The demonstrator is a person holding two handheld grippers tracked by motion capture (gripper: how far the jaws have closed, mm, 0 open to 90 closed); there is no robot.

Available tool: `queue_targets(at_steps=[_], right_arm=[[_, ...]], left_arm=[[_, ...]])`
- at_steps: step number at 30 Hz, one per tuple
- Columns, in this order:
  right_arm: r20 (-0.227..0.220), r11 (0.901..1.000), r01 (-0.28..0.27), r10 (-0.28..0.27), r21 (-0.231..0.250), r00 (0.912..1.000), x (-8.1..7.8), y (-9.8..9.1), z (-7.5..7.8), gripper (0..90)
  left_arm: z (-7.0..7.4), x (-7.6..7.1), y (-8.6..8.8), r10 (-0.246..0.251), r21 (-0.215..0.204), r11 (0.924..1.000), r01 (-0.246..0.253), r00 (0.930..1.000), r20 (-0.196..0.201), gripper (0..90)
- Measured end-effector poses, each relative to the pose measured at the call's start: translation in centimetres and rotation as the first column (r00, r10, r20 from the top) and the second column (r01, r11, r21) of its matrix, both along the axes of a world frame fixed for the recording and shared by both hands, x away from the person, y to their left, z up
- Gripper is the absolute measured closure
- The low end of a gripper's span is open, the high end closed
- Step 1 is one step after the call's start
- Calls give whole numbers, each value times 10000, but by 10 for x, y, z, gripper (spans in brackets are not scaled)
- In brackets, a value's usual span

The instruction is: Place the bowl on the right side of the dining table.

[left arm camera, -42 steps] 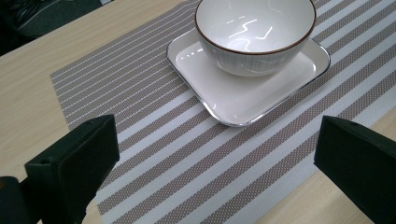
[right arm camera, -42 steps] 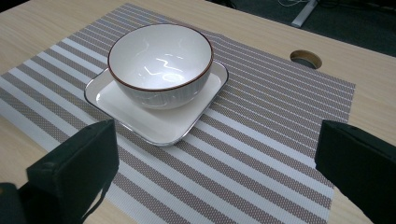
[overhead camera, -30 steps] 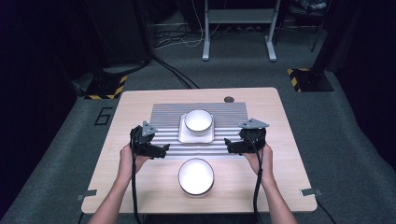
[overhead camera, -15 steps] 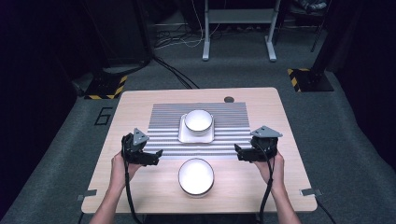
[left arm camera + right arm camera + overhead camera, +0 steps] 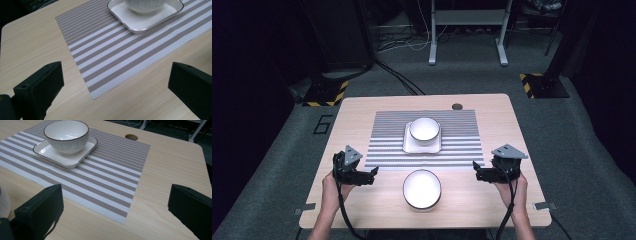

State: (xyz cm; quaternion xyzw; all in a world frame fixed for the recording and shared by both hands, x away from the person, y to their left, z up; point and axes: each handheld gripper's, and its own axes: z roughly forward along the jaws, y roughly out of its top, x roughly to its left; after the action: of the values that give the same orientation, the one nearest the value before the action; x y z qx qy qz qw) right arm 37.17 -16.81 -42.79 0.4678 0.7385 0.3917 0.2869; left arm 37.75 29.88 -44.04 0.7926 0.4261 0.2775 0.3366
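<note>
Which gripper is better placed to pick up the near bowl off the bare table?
Probably left. The left gripper sits open, slightly closer to the near bowl, jaws pointing toward it. The right gripper is open too but farther off, level with the striped mat edge.

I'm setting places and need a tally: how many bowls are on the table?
2. One white ribbed bowl with a dark rim sits on the white square plate on the striped placemat; the other white round bowl stands on bare wood near the person's edge.
</note>
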Motion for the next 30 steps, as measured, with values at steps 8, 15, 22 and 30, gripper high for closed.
queue_targets(at_steps=[8,15,22,30], right_arm=[[-70,9989,473,-472,65,9989,-13,-16,-8,0],[-120,9967,800,-798,131,9967,-19,-25,-14,0],[-340,9941,1078,-1073,139,9936,-24,-33,-26,0],[-615,9902,1379,-1363,224,9888,-26,-42,-38,0]], left_arm=[[-12,-13,17,488,-185,9986,-489,9988,-71,1],[-20,-22,29,873,-350,9955,-878,9961,-156,1],[-28,-27,37,1114,-468,9925,-1126,9934,-270,1],[-44,-32,48,1547,-578,9858,-1576,9866,-520,1]])
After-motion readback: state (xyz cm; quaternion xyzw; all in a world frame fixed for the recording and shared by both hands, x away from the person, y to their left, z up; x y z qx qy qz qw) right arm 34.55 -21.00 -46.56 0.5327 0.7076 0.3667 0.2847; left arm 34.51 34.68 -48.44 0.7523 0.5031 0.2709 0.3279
